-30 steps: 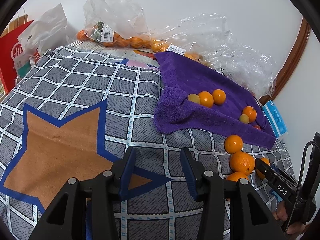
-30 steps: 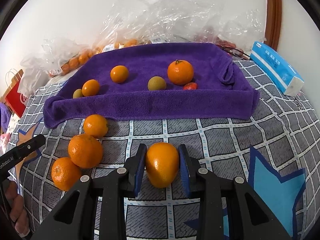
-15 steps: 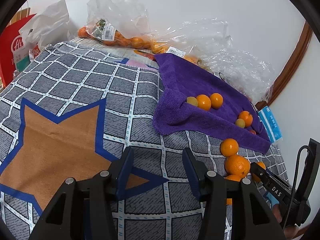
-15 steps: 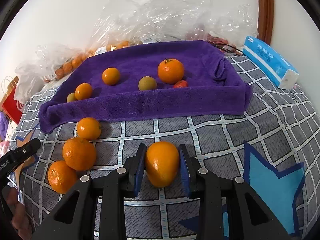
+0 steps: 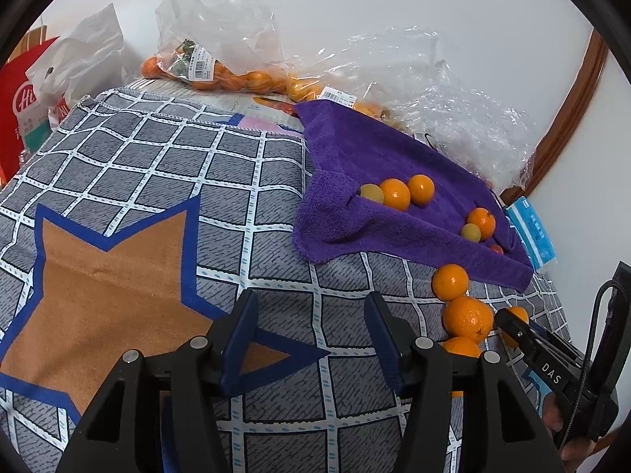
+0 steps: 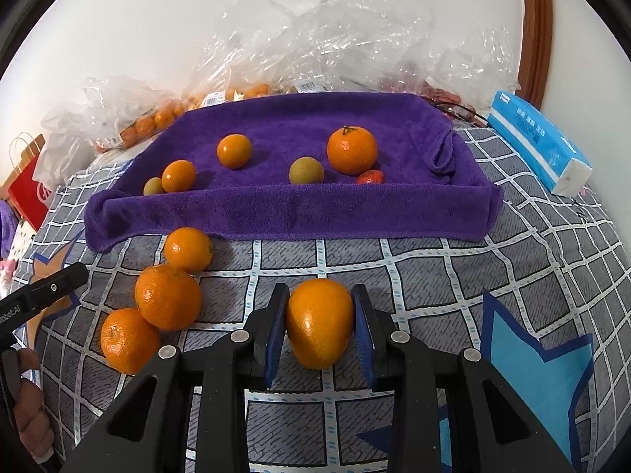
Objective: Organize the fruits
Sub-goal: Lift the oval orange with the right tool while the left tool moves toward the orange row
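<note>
White wall backs a surface spread with a grey checked cloth (image 6: 434, 268) bearing star shapes. On it lies a purple towel (image 6: 299, 209) with raised edges, holding several small oranges, two greenish-yellow fruits and one small red fruit. Crumpled clear plastic bags (image 6: 315, 39) of fruit sit behind the towel, and a blue tissue pack (image 6: 540, 142) lies to its right. The right gripper (image 6: 319, 325) is clamped on an orange (image 6: 319, 323), held just above the cloth in front of the towel. Three loose oranges (image 6: 167, 295) lie in a touching row to its left; whether the nearest touches the towel's edge is hard to tell. The left gripper (image 5: 311, 339) has nothing between its jaws, which are opening over the cloth.
</note>
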